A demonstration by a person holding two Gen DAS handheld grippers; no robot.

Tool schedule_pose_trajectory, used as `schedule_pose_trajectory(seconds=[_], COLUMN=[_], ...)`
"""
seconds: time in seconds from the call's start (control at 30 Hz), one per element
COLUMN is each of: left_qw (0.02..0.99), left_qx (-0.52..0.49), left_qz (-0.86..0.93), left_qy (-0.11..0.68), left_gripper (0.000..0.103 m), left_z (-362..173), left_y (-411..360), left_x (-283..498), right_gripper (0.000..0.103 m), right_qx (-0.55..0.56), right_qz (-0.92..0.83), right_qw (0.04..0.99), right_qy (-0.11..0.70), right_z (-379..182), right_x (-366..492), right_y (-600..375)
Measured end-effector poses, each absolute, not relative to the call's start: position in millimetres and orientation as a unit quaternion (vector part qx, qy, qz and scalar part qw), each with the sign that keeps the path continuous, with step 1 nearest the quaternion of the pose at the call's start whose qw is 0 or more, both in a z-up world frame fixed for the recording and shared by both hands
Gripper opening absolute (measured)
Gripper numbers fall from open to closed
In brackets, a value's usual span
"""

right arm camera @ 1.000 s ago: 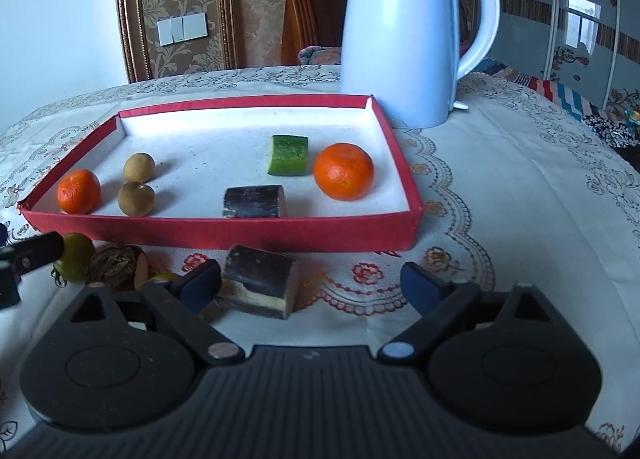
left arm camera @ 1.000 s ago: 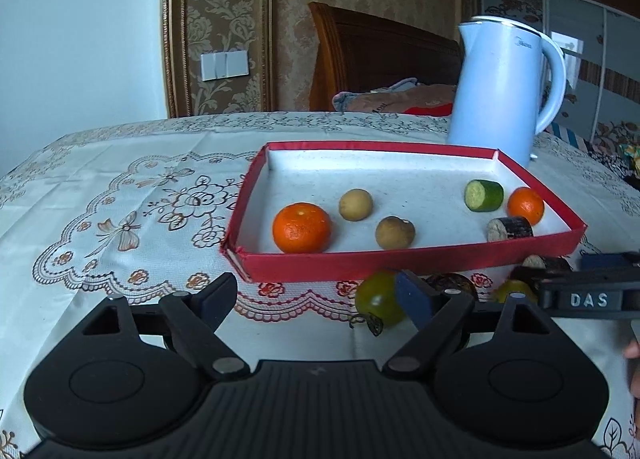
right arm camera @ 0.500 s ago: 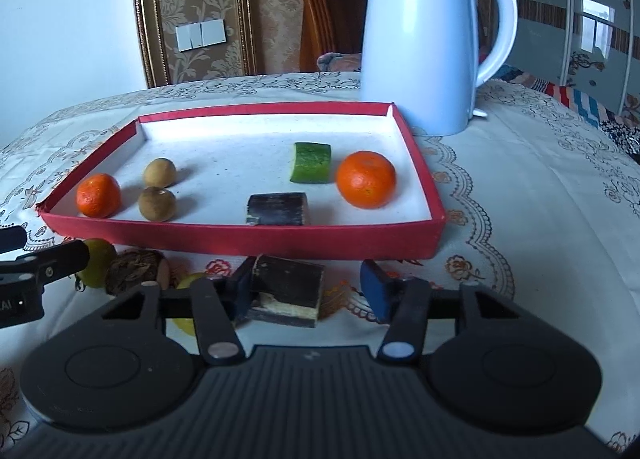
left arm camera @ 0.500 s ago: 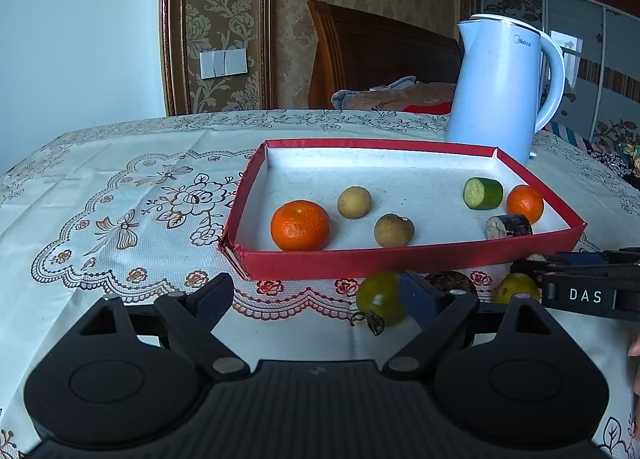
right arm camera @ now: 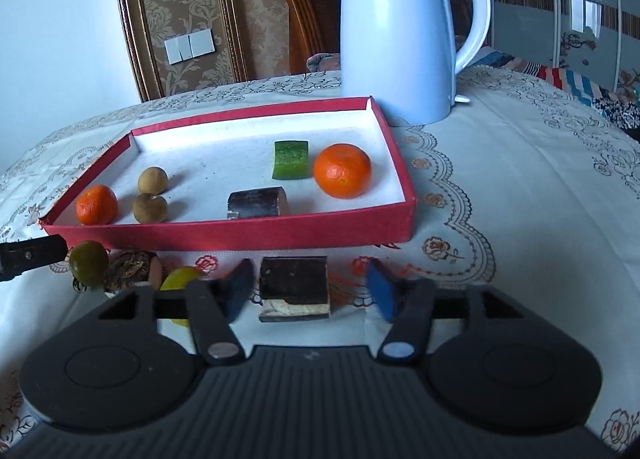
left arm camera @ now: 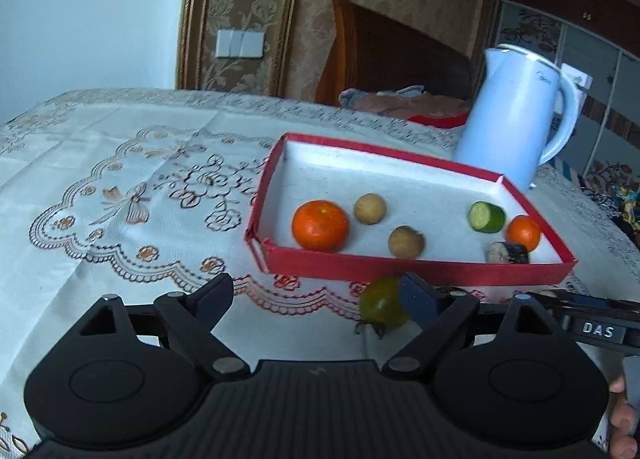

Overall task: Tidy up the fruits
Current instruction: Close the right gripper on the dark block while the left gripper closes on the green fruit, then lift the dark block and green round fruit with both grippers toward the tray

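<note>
1. the red tray (right arm camera: 224, 235) sits on the worktop (right arm camera: 520, 187), which a patterned cloth covers, with a white kettle (right arm camera: 400, 31) just behind its far right corner.
2. in the tray lie two oranges, one at the left (right arm camera: 97, 205) and one at the right (right arm camera: 342, 170), two brown round fruits (right arm camera: 150, 207) near the left orange, a green cucumber piece (right arm camera: 291, 159) beside the right orange, and a dark cane piece (right arm camera: 258, 203) near the front wall.
3. the right gripper (right arm camera: 308, 293) has its fingers apart around a second dark cane piece (right arm camera: 294, 285), which lies on the cloth just in front of the tray; a gap shows on both sides, wider on the right, so neither finger presses it. these fingers have just been opening.
4. left of that piece, also outside the tray, lie a yellow fruit (right arm camera: 180, 277), a brown rough-skinned fruit (right arm camera: 130, 269) and a green fruit (right arm camera: 89, 263), close together.
5. the left gripper (left arm camera: 316, 295) is wide open and holds nothing; the green fruit (left arm camera: 382, 305) lies just beside its right finger, partly hidden behind it, in front of the tray (left arm camera: 420, 271).
6. in the left view the right gripper's arm, marked "das", reaches in from the right edge.
7. a hand (left arm camera: 622, 425) shows at the lower right corner of the left view.
</note>
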State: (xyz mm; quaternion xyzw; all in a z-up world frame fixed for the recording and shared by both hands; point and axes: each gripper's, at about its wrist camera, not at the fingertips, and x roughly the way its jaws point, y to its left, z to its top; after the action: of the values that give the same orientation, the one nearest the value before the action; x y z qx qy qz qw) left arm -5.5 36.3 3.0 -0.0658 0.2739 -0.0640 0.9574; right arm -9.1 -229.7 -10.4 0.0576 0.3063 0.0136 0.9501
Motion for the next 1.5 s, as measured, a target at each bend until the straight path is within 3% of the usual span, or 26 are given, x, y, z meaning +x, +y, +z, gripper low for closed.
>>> schedule_pose_trajectory(seconds=[0.3,0.7,0.93,1.03,1.23,1.5], left_qw=[0.958,0.949,0.948,0.948,0.951,0.947], left_qx=[0.028,0.023,0.038,0.033,0.024,0.018], left_qz=[-0.081,-0.064,-0.083,-0.082,-0.080,-0.085], left_qy=[0.274,0.306,0.304,0.307,0.297,0.310], left_gripper=[0.091,0.090,0.064,0.043,0.033,0.032], left_z=[-5,-12,-13,-14,-11,-14], left_y=[3,2,-4,-3,-1,1], left_x=[-8,13,12,13,9,12], right_gripper=[0.076,0.081,0.081,0.081,0.074,0.066], right_qx=[0.074,0.071,0.067,0.065,0.053,0.053], right_qz=[0.009,0.007,0.006,0.001,-0.009,-0.009], right_qw=[0.949,0.949,0.949,0.949,0.949,0.950], right_qy=[0.305,0.308,0.309,0.309,0.310,0.307], right_z=[-11,-11,-11,-11,-11,-11], right_x=[-9,-9,-9,-8,-8,-8], right_y=[-235,-233,-232,-231,-227,-228])
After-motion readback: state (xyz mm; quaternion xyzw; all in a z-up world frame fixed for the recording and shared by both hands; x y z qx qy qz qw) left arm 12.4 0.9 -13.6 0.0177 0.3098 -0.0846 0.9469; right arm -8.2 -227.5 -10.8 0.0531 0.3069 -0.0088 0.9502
